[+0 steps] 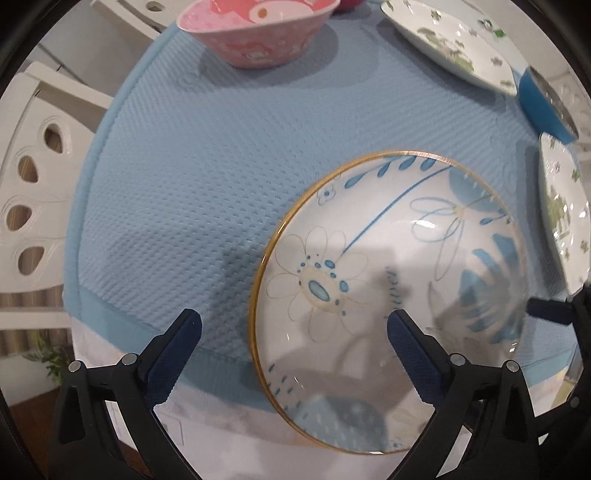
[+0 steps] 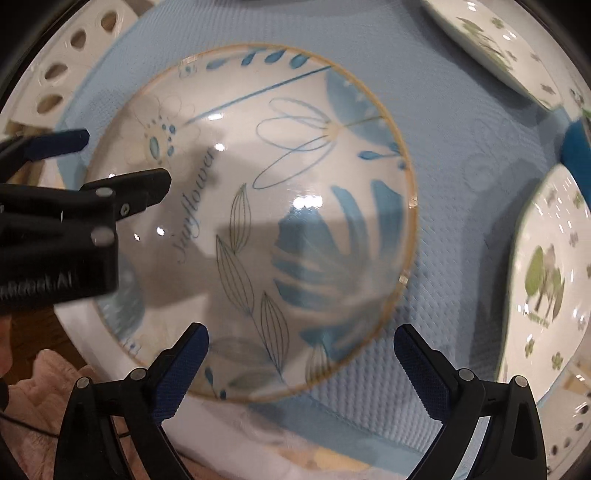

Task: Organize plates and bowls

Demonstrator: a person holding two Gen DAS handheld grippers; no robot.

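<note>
Home dining table (image 1: pixel 122 373), patterned crockery (image 1: pixel 388 288).

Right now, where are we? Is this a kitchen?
Probably a dining table at home, though no kitchen fittings show. A blue-flowered plate, a pink bowl and tree-patterned plates sit on a blue mat, with white chairs beside it.

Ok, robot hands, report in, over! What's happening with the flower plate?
Both tools open, holding nothing. Left tool straddles the blue flower plate rim; right tool hovers over it. Plate flat on blue mat. Nothing blocking.
</note>
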